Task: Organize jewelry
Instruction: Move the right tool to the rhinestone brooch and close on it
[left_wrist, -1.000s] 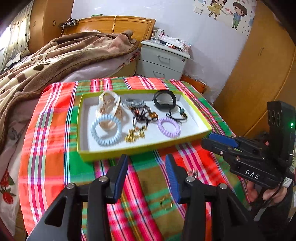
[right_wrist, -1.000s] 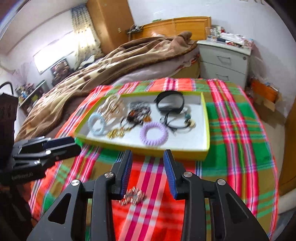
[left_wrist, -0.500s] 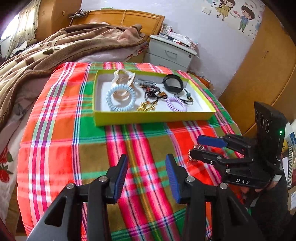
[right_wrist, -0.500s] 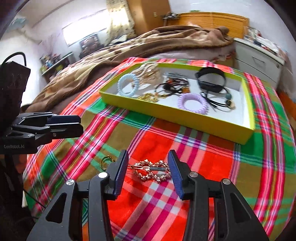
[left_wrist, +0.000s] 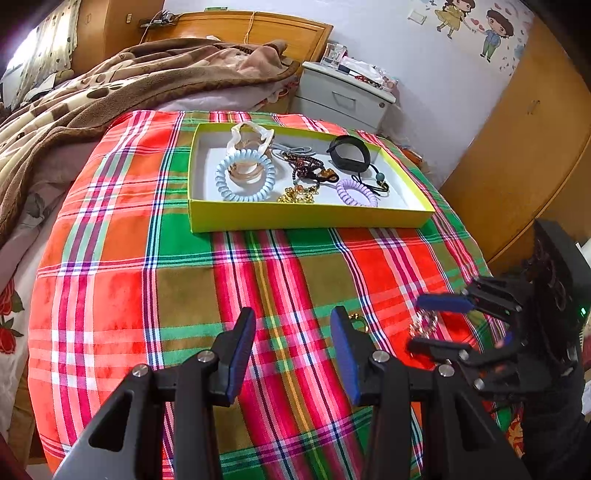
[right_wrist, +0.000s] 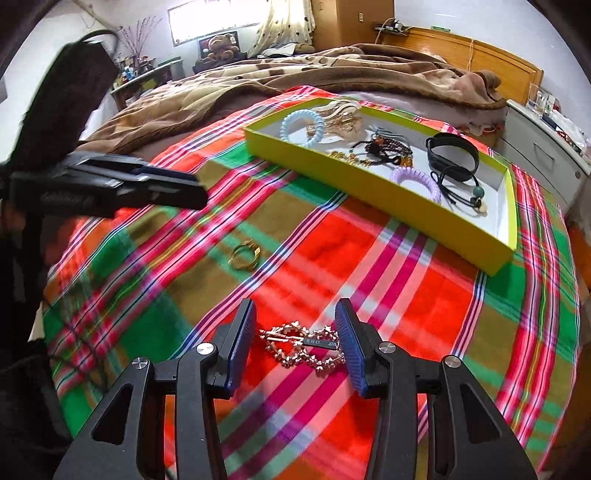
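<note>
A: L wrist view?
B: Left gripper (left_wrist: 292, 345) spread wide, holding nothing, above plaid cloth (left_wrist: 122, 258), near side of yellow tray (left_wrist: 310, 221).
A: R wrist view?
B: Right gripper (right_wrist: 294, 341) spread, straddling rose-gold hair clip (right_wrist: 301, 347) on cloth, well short of tray; gold ring (right_wrist: 244, 255) between clip & tray.

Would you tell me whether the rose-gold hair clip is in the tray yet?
Out. The clip lies on the plaid cloth between the open right gripper's fingers, short of the tray.
</note>
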